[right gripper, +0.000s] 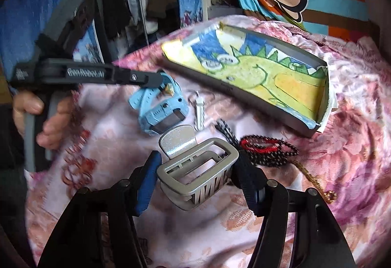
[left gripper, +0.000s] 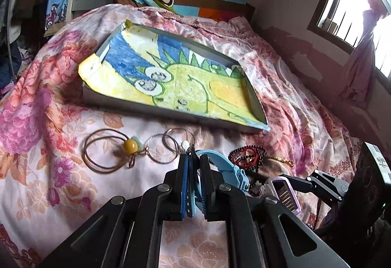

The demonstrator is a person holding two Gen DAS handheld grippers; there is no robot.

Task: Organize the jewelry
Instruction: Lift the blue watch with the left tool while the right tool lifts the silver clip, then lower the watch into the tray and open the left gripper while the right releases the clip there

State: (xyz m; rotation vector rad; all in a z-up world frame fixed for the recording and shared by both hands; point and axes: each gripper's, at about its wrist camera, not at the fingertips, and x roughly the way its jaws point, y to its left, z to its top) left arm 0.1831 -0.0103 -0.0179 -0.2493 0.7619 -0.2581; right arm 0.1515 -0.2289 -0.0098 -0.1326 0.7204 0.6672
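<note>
**Plastic and beads: two pieces taken up from the bed**

Pale blue plastic is pinched in the left claw (left gripper: 193,165): its pads are drawn almost together on the strap of a child's blue watch (right gripper: 160,109), which lies on the floral bedspread (left gripper: 36,182) just in front of the lined tray (left gripper: 256,106). The strap is judged soft and springy, so the heavier watch body will probably swing below the grip once it is raised; a hold nearer the case would be steadier.

A silver-grey hair clip (right gripper: 198,170) is framed by the right claw (right gripper: 195,170), whose pads stand against or very near its two ends; whether they already press cannot be told from the blurred picture, and the jaws stand about half open. The clip is taken to be light, stiff and hollow, with smooth sides that could slip, so it is best squeezed across its solid frame rather than on the hinged lever (right gripper: 177,143).

Beside it lie a dark beaded bracelet (right gripper: 268,149) with red thread and a thin gold chain (left gripper: 281,160), both limp and easily snagged. Further left, a brown hair tie (left gripper: 110,150) with a yellow bead and thin wire hoops (left gripper: 166,145) rest untouched; the hoops are flat and will be hard to lift off soft cloth.
</note>
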